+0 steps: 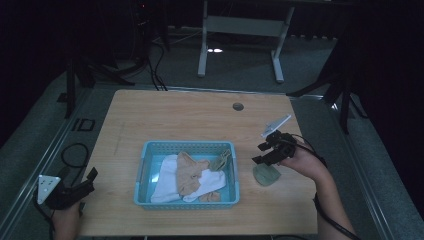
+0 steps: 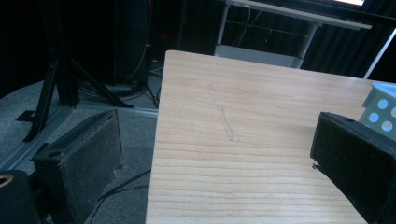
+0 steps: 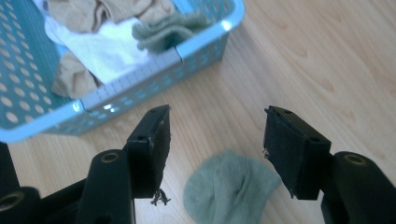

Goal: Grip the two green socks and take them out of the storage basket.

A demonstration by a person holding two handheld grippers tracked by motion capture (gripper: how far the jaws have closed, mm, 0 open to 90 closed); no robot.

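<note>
Left tongs [image 2: 212, 154]: jaws spread wide, nothing between them; they hang at the near left corner of the surface [image 1: 165, 112], well apart from the basket [image 1: 145, 165].
Left gripper view: a faint scratch line [image 2: 222, 114] on the wood and a corner of the basket at the right edge.
Right tongs [image 3: 217, 140]: jaws wide apart, holding nothing, poised just above the green sock [image 3: 229, 191].
Green sock: lies flat on the surface between the jaws, just right of the basket, not in it.
Right gripper view: a second green sock [image 3: 163, 30] draped at the basket's rim, with white and tan socks beside it.
High view: the basket sits mid-surface; the grey plate [image 1: 276, 125] tops the right tongs.
</note>
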